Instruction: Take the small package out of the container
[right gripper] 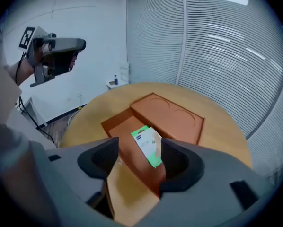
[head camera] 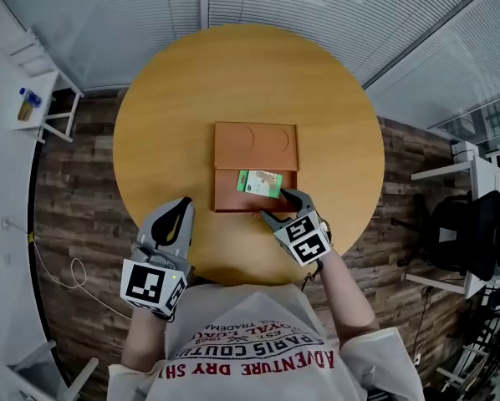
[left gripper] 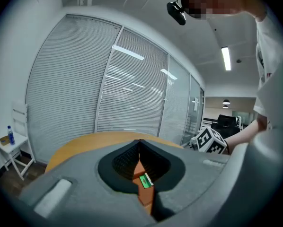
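An orange-brown container (head camera: 254, 144) lies in the middle of the round wooden table (head camera: 175, 107). The small green-and-white package (head camera: 260, 182) rests in its near open compartment, toward the right side. My right gripper (head camera: 282, 207) is at the container's near right corner, open, its jaws spread just short of the package (right gripper: 147, 143). In the right gripper view one corner of the package is hidden behind the right jaw. My left gripper (head camera: 181, 211) is shut and empty, held over the table's near left edge, well apart from the container. The package (left gripper: 144, 181) shows as a small patch in the left gripper view.
The container's far half (right gripper: 172, 112) is a flat lid with two round impressions. A small white side table with a blue bottle (head camera: 28, 98) stands far left. A black office chair (head camera: 471, 232) and white desks stand at the right. Blinds close off the far side.
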`<state>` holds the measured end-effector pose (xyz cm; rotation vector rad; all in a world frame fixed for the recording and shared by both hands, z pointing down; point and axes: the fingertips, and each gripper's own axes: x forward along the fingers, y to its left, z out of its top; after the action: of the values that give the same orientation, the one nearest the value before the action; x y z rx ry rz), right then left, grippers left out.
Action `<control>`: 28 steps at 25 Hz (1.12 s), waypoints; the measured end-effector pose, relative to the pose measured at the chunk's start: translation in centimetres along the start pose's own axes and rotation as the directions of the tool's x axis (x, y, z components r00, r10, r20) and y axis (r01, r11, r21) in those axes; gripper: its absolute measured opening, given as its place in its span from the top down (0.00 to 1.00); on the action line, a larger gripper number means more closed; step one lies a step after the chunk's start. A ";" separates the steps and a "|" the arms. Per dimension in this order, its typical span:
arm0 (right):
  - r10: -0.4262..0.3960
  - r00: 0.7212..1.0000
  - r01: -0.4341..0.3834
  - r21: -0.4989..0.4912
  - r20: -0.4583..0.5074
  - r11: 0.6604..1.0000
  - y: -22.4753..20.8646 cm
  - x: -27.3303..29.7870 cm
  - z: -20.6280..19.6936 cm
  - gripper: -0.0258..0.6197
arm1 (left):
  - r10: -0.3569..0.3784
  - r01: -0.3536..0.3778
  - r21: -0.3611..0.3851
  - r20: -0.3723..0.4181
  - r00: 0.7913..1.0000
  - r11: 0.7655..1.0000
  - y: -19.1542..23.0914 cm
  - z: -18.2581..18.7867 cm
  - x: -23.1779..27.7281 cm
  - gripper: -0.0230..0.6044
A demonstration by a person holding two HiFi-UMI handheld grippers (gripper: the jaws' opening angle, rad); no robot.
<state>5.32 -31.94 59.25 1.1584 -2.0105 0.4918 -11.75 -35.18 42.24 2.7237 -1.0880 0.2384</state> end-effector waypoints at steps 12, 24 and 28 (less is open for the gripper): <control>0.046 0.966 -0.104 -0.219 -0.254 0.970 -3.2 7.8 -3.0 0.42 | 0.080 -0.086 -0.109 -0.058 0.995 0.990 3.6 -1.4 2.9 0.95; -0.064 0.940 -0.043 -0.302 -0.336 0.952 -3.8 9.9 -4.5 0.38 | 0.122 -0.136 -0.201 -0.081 0.989 0.970 3.5 -3.5 2.4 0.95; -0.082 0.919 -0.086 -0.400 -0.386 0.912 -4.0 9.6 -4.9 0.43 | 0.134 -0.147 -0.202 -0.079 0.988 0.968 3.8 -3.5 2.3 0.95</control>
<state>7.78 -36.33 69.59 0.7266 -1.6534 0.2564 -13.01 -38.58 46.62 2.4431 -1.2160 0.2198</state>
